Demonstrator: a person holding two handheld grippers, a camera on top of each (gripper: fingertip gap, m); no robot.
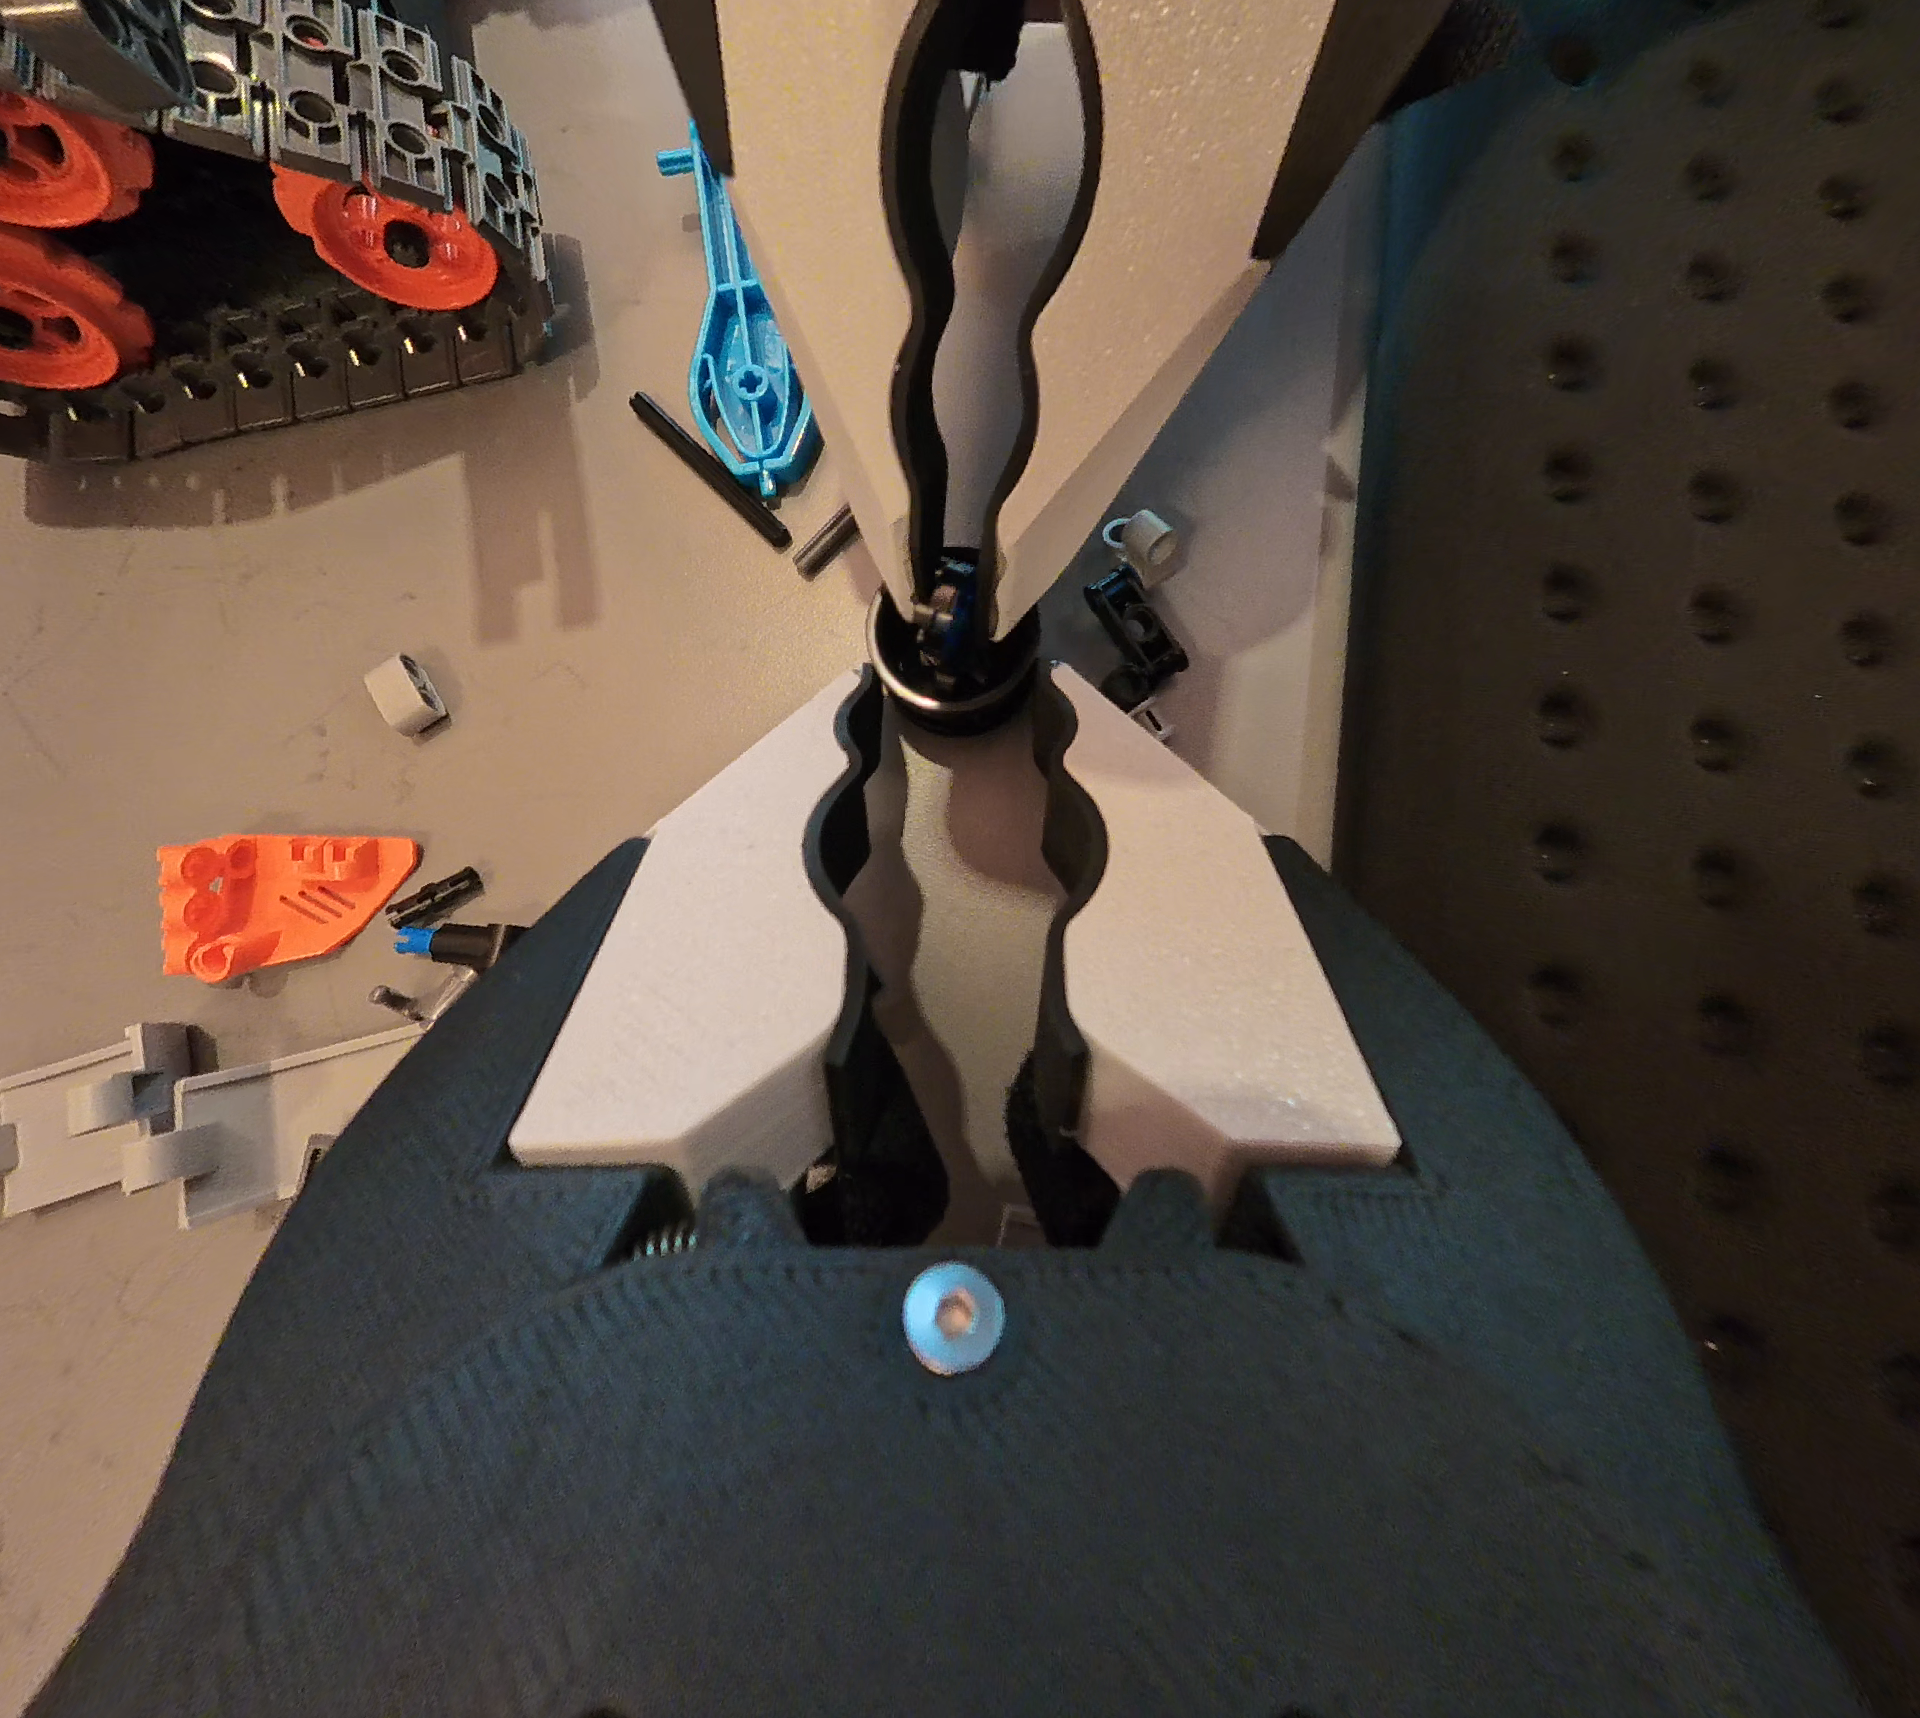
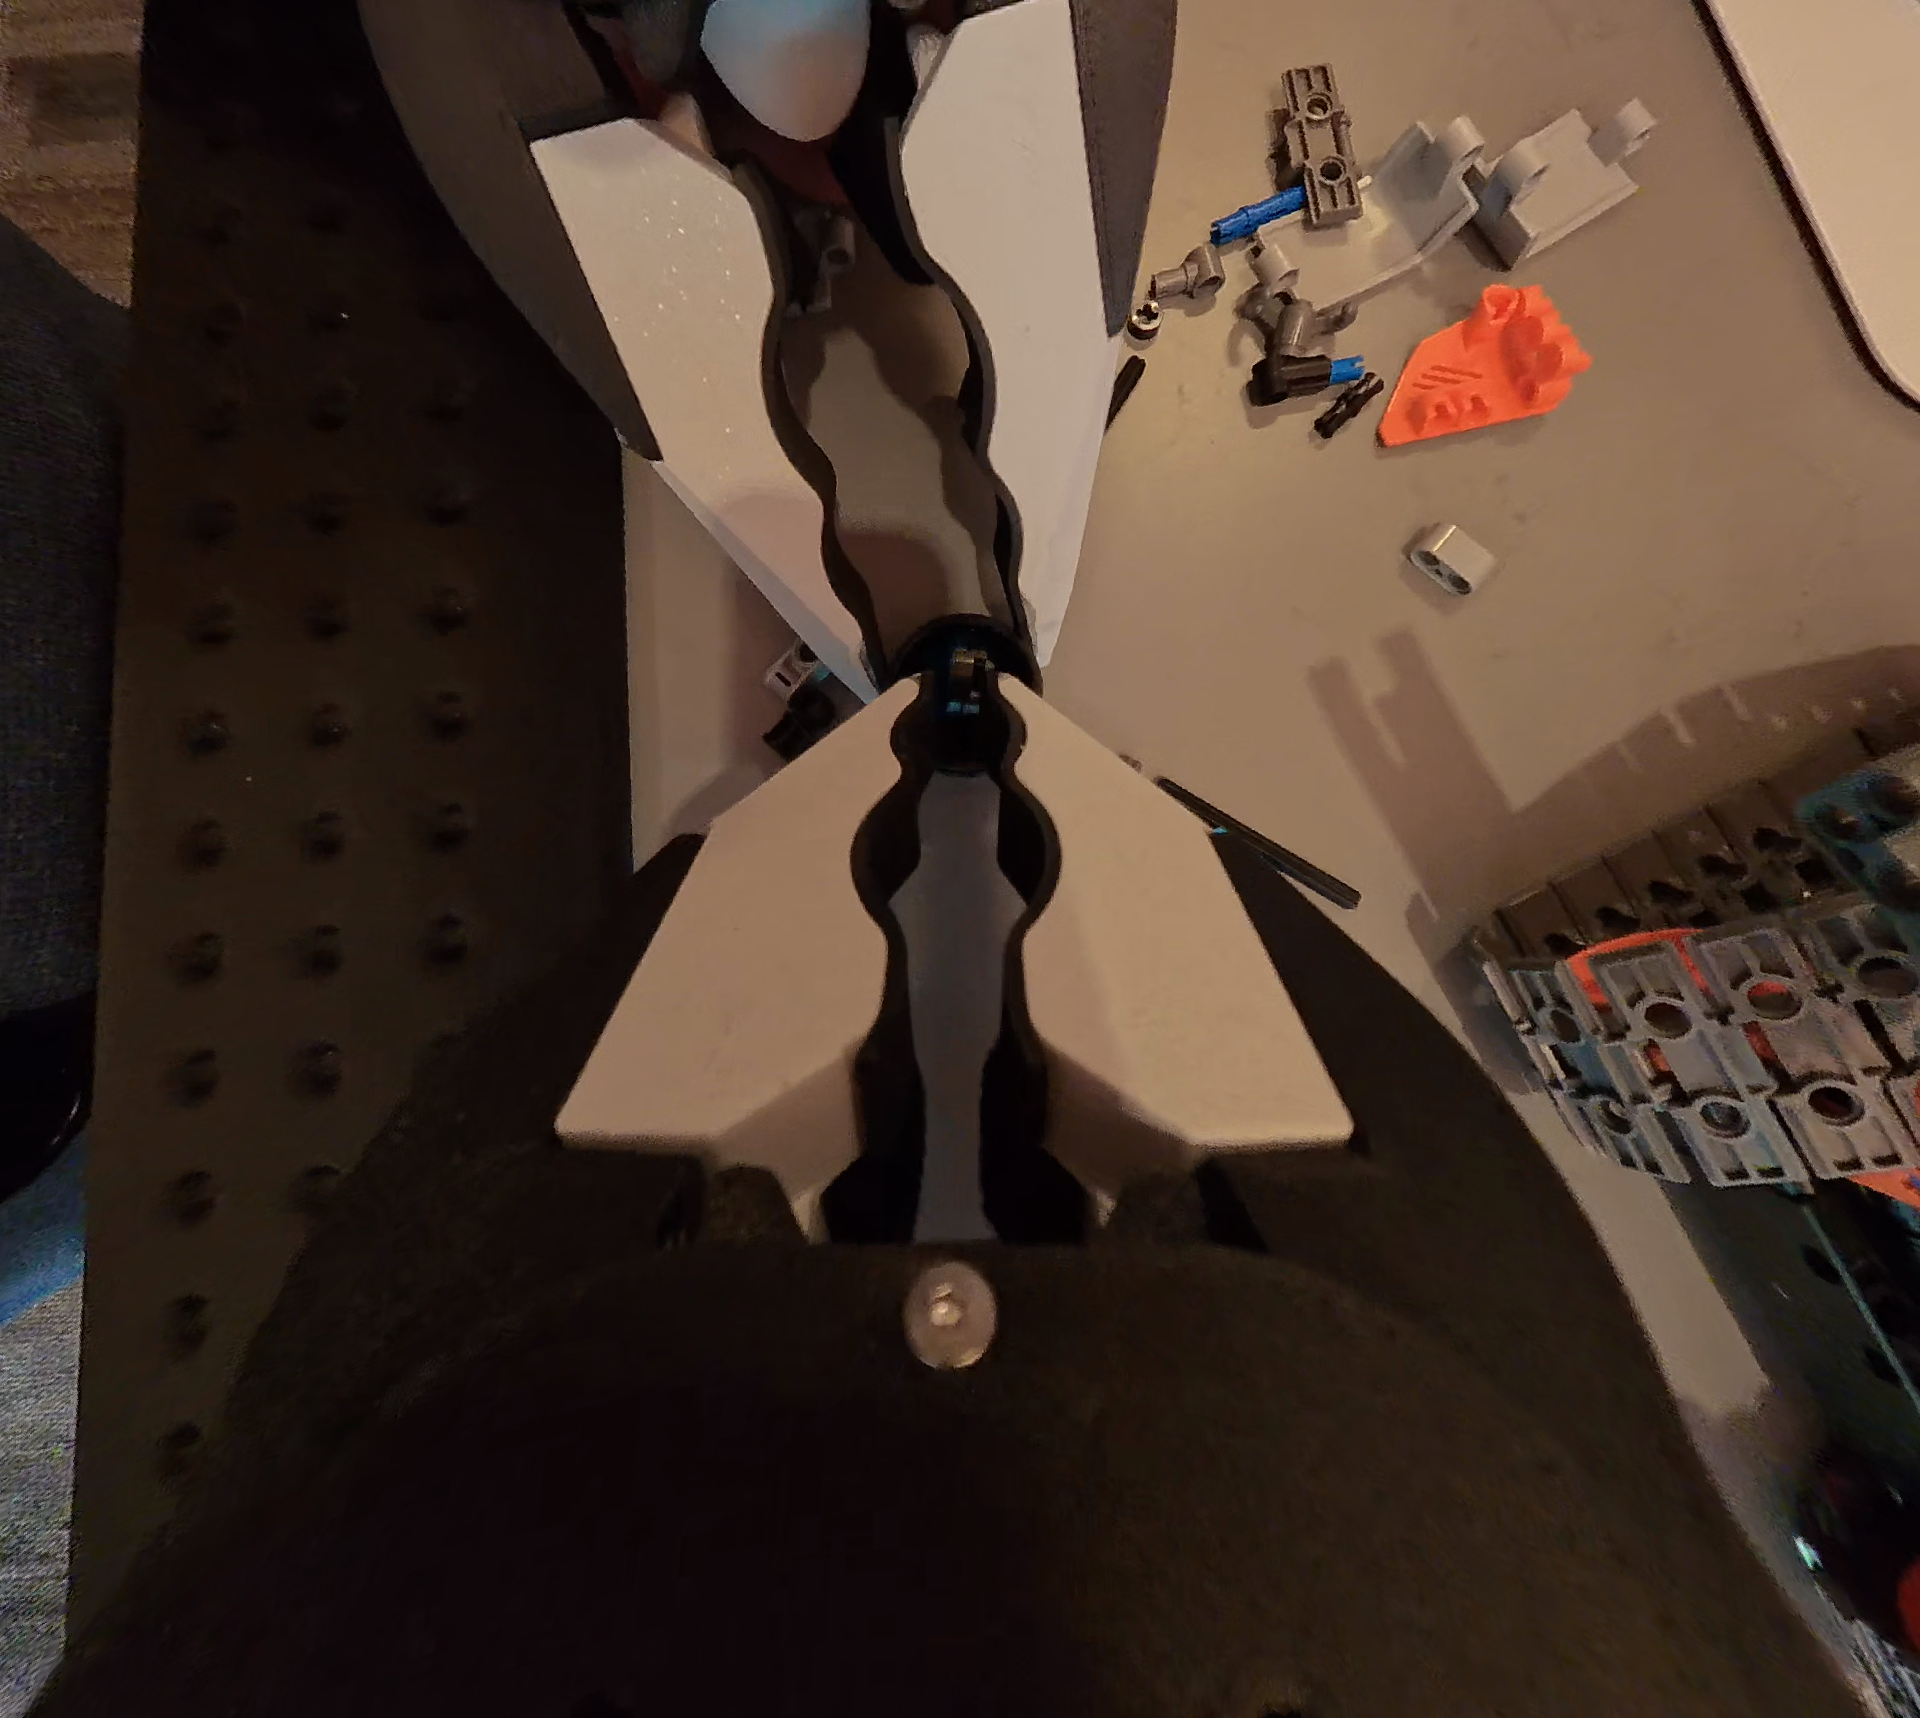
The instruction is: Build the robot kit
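A: The left hand-held gripper (image 1: 951,692) has its fingers pinched down to a narrow gap, gripping a small black ring-shaped part (image 1: 951,666) at the very tips. The right hand-held gripper (image 2: 951,712) faces it tip to tip, closed just as tight on a tiny black-and-blue piece (image 2: 961,681) that sits in the mouth of that ring.

B: So both are clamped, and the two parts meet between the tips, above the table (image 1: 260,733)?

A: Yes, near its front edge. To do this well I'd judge the two grippers need to stay on one line, pressed gently and squarely; any twist could pop the small piece out of such a shallow hold.

B: What lies around?

A: Just beside the tips: a black connector (image 1: 1138,629), a pale grey one (image 1: 1148,536), a black axle (image 1: 707,468) and a blue lever-like part (image 1: 743,349). Farther off, a grey two-hole bush (image 1: 407,692), an orange panel (image 1: 275,899), and the tracked model with orange wheels (image 1: 312,193).

B: Room to move?

A: Open table on the orange panel's side; a dark perforated surface (image 1: 1662,733) lies past the edge on the other.
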